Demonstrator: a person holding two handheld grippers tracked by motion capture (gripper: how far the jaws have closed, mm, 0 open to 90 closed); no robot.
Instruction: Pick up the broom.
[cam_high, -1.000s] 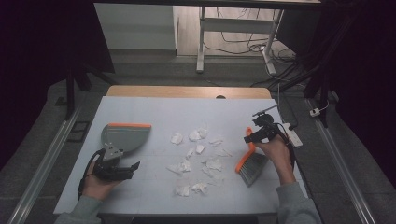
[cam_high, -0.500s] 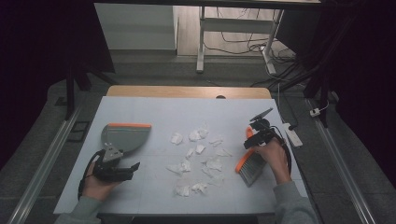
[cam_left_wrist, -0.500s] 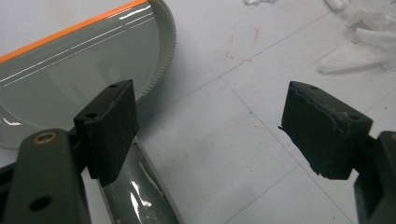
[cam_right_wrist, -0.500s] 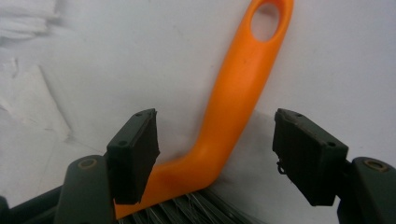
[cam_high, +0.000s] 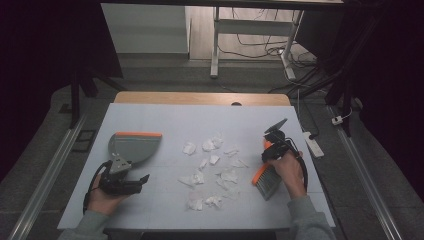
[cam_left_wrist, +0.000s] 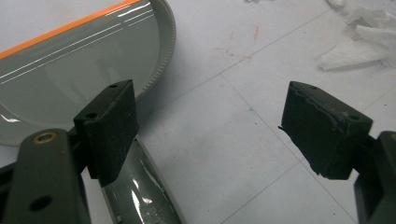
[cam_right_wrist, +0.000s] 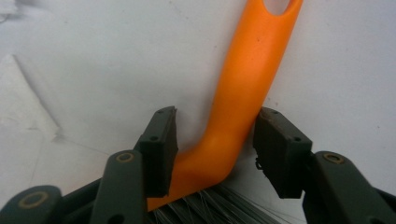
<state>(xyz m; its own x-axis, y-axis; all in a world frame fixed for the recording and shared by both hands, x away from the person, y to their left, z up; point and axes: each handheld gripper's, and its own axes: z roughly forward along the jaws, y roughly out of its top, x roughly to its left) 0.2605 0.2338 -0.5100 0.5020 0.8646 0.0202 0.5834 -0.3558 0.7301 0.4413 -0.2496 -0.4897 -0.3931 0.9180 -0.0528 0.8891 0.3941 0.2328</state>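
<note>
Right gripper (cam_high: 274, 150) lowered onto brush (cam_high: 266, 179) near table's (cam_high: 150, 115) right edge since earlier frame; jaws just closing, orange handle (cam_right_wrist: 243, 93) flanked between pads, small gaps visible, not yet clamped. Dustpan (cam_high: 134, 147) seen near left edge; left gripper (cam_high: 131, 184) held released beside its handle. Risk judged: off-centre closure may let curved handle be squeezed sideways, brush dropped among paper scraps (cam_high: 210, 165).

Dustpan (cam_high: 131, 147) left, paper scraps (cam_high: 212, 165) middle, brush (cam_high: 266, 179) right on table (cam_high: 165, 117).

Dim room, grey floor (cam_high: 150, 70), cables (cam_high: 260, 47)
</note>
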